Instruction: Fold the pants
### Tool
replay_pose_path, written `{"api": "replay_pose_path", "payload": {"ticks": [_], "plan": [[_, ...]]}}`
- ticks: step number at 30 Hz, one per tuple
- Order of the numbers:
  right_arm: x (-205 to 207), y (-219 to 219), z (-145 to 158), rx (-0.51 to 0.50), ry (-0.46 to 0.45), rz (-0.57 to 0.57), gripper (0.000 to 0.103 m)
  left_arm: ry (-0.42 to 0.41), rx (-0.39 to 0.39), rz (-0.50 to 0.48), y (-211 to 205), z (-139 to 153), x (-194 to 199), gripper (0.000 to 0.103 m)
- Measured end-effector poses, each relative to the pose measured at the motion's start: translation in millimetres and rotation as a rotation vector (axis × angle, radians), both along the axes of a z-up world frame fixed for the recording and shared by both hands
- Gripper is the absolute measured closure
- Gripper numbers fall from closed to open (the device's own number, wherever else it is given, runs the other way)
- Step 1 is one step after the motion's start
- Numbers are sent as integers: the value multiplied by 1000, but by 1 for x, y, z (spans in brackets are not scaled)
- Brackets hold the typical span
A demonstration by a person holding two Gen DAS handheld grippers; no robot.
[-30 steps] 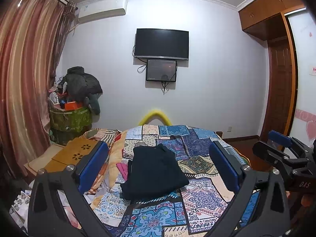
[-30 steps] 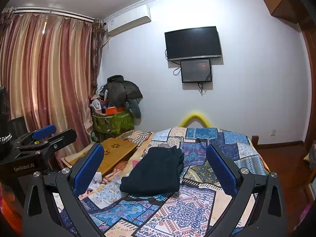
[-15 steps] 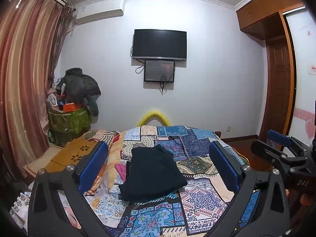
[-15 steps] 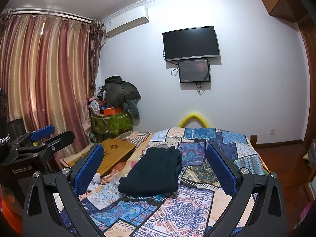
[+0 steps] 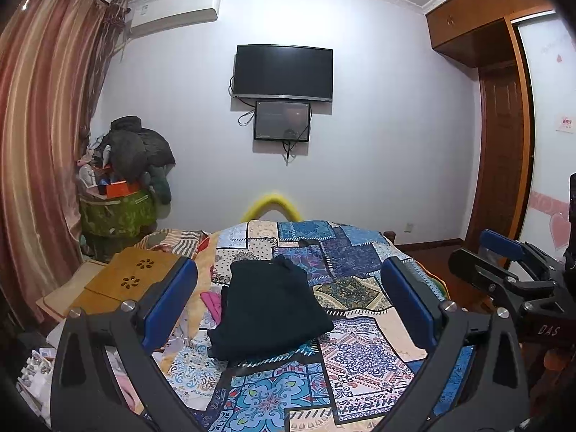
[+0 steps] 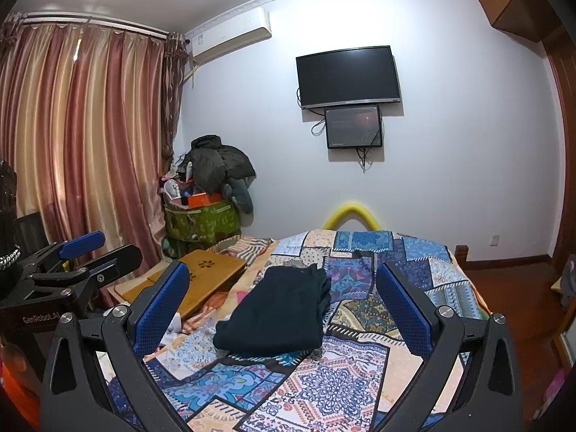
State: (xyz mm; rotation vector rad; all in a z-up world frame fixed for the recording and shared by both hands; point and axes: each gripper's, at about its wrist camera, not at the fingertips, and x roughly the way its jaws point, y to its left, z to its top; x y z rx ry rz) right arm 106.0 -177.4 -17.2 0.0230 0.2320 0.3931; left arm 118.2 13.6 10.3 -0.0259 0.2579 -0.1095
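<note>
Dark pants (image 5: pixel 268 309), folded into a compact stack, lie on the quilt (image 5: pixel 360 360), long axis running near to far. The stack sits ahead of and below both grippers, neither clearly nearer. Left gripper (image 5: pixel 289 306) and right gripper (image 6: pixel 282 306) hover level, well apart from the cloth, jaws spread and empty.

White lettering "DAS" reads on the black body of the right gripper (image 5: pixel 504 280), seen at the right edge of the left wrist view. "GenRobot.AI" reads on the black body of the left gripper (image 6: pixel 86 255), at the left edge of the right wrist view. The wall sticker (image 5: pixel 566 123) is too small to read.
</note>
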Motion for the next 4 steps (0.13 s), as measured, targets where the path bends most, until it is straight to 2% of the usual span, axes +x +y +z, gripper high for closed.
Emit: {"api": "replay_pose_path", "payload": {"ticks": [4], "plan": [[3,2,1,-3,6,0,0,0,-6,2,2,-1,1,0]]}}
